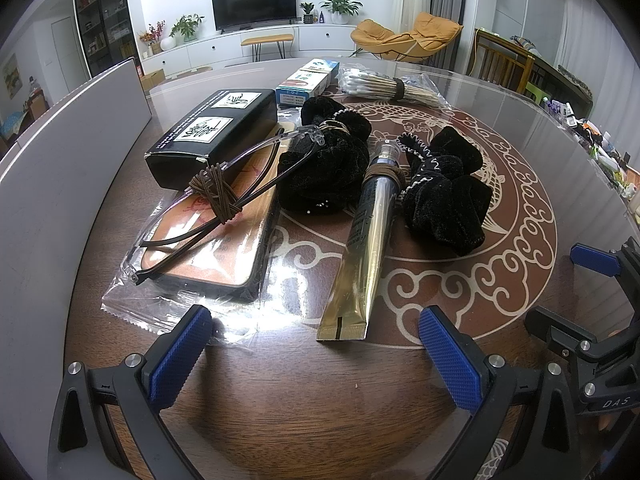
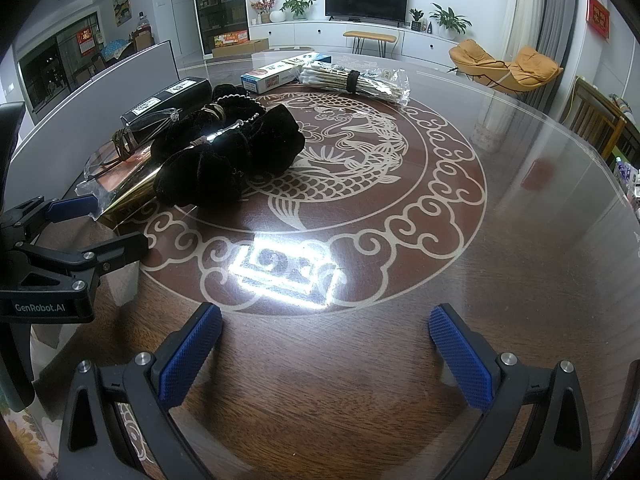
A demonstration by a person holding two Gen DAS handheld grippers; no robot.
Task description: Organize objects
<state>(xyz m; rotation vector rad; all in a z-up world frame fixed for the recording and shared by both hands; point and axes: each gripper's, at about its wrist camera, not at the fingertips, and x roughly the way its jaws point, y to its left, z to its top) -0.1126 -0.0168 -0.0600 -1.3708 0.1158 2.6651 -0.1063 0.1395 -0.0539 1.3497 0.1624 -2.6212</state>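
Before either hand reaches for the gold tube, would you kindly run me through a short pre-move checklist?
1. Left tongs open and empty: ok.
2. Right tongs open and empty: ok.
3. Gold tube in front of the left tongs, flat end nearest: ok.
4. Tube free of neighbours: not ok; the black velvet pouch touches its cap end, and a brown elastic band wraps it there.
5. Glasses out of the path: ok; they lie left of the tube on the wrapped packet.
6. Whether the tube's cap is tight: cannot tell.
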